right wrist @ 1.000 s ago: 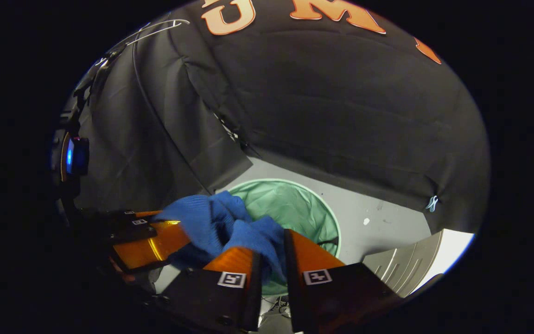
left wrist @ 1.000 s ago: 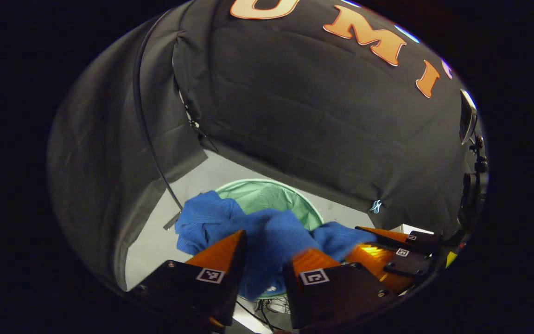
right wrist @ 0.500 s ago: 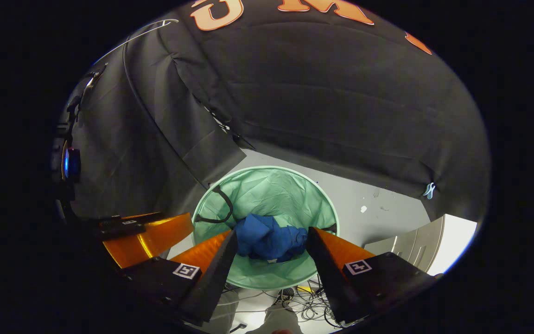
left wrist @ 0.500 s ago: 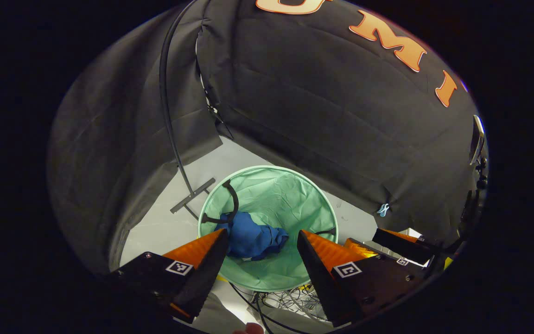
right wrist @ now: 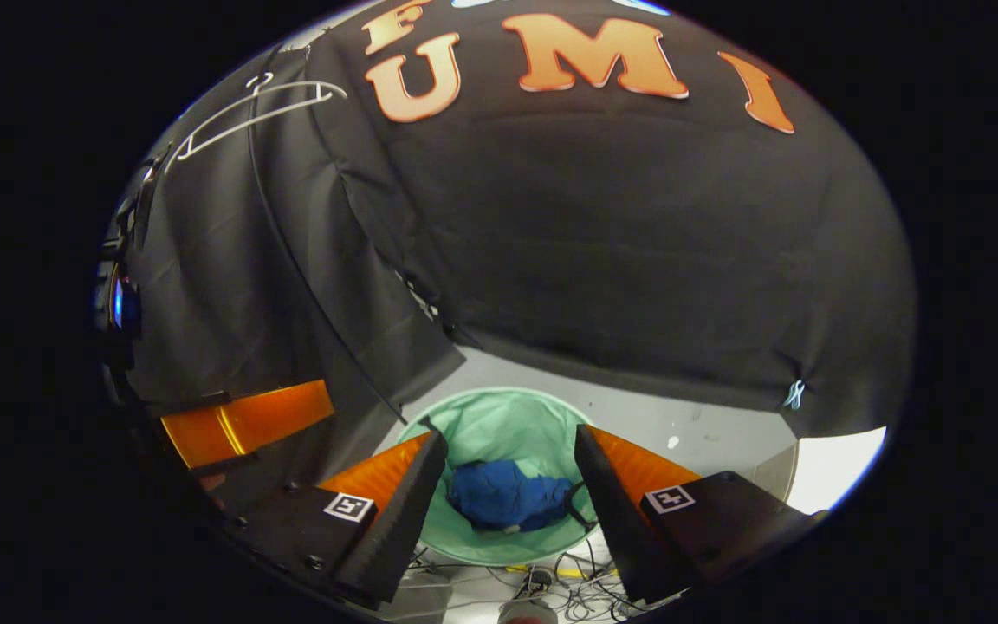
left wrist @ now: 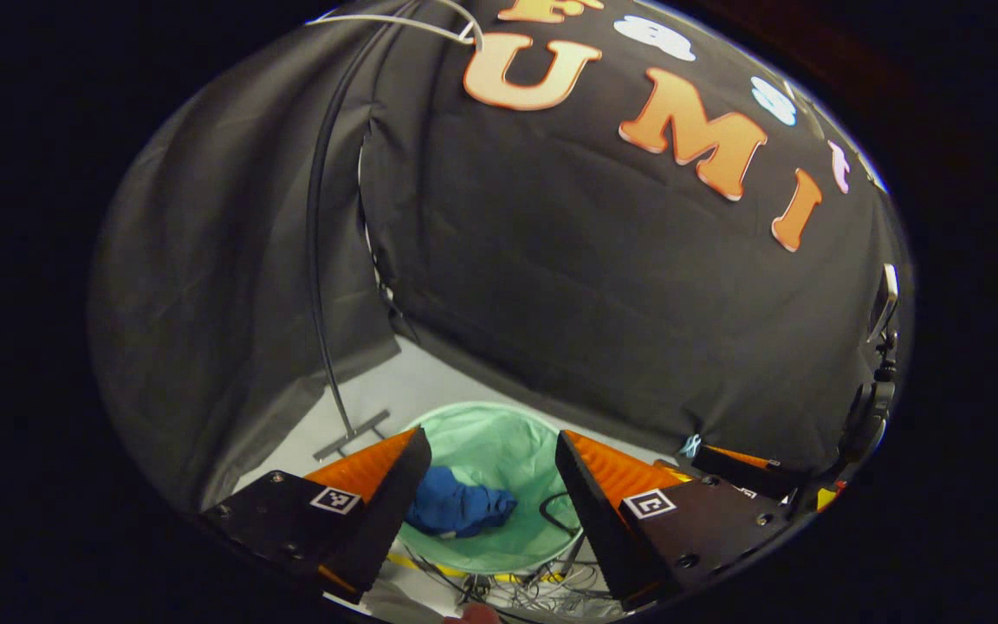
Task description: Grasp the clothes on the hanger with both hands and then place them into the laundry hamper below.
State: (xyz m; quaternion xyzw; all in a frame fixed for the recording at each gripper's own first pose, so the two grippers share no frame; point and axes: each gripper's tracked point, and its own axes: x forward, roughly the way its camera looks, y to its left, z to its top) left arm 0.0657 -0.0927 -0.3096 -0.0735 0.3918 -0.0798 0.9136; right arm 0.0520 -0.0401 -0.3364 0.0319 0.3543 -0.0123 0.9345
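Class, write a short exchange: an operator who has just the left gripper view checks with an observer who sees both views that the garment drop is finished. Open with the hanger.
Operator: My left claw is open above the hamper, with the blue garment inside. Is the hanger bare?
Observer: Yes. The right gripper view shows the white hanger's whole outline, with nothing on it.
Operator: And the right claw?
Observer: Its own view shows the right claw open, with the garment visible between its fingers, down in the hamper.
Operator: Is anything to the right of the hamper?
Observer: A bright white panel stands at the floor's edge, apart from the hamper.
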